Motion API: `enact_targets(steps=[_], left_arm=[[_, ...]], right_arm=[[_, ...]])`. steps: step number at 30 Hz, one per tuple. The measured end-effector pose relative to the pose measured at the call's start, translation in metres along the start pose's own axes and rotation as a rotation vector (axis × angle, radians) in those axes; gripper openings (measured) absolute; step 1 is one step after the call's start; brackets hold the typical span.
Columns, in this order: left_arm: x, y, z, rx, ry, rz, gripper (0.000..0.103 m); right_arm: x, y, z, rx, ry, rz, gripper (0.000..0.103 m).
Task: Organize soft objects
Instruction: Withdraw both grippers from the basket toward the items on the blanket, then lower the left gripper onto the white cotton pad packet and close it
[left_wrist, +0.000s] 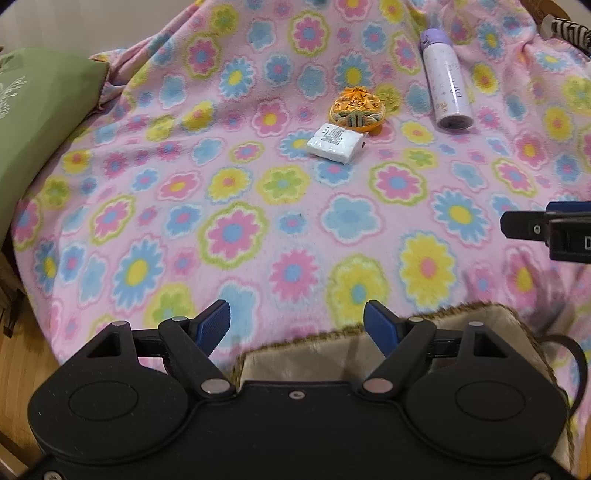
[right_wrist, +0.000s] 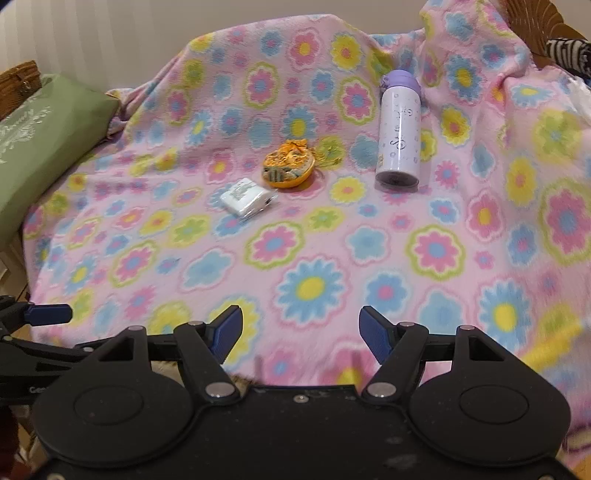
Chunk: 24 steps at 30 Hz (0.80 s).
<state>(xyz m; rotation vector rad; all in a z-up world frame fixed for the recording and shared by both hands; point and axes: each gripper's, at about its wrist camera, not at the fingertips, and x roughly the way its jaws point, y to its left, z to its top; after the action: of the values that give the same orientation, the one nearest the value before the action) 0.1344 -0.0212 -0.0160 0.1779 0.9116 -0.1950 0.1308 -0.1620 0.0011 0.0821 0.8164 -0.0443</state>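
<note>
Two grippers are mine to work, and both hang over a pink fleece blanket (left_wrist: 258, 229) covered in bright flowers.

In the left wrist view, my left gripper (left_wrist: 297, 326) has its blue pads spread apart with nothing between them. Just under it, at the near edge of the blanket, lies a tan furry cushion with a brown fuzzy rim (left_wrist: 332, 354); the right-hand pad sits over its top edge, but I cannot tell if it touches. Far ahead, three small things lie on the blanket: a white flat packet (left_wrist: 335, 143), a round orange pouch (left_wrist: 357, 109) just behind it, and a white bottle with a purple cap (left_wrist: 446, 81) lying off to the right. A green pillow (left_wrist: 40, 122) rests at the left edge. The tip of my right gripper (left_wrist: 546, 229) pokes in from the right.

In the right wrist view, the pads of that gripper are spread wide too, over bare blanket. A small bit of the furry cushion peeks out beneath the black body.
</note>
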Motion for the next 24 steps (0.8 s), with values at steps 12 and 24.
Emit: enact_targets(steps=[12, 24], left_arm=[[0.044, 0.002, 0.03, 0.015, -0.019, -0.014, 0.081], [0.078, 0.002, 0.058, 0.06, -0.083, -0.028, 0.082]], right_arm=[[0.086, -0.009, 0.04, -0.075, 0.003, -0.029, 0.072], [0.152, -0.017, 0.074, -0.142, 0.03, -0.046, 0.074]])
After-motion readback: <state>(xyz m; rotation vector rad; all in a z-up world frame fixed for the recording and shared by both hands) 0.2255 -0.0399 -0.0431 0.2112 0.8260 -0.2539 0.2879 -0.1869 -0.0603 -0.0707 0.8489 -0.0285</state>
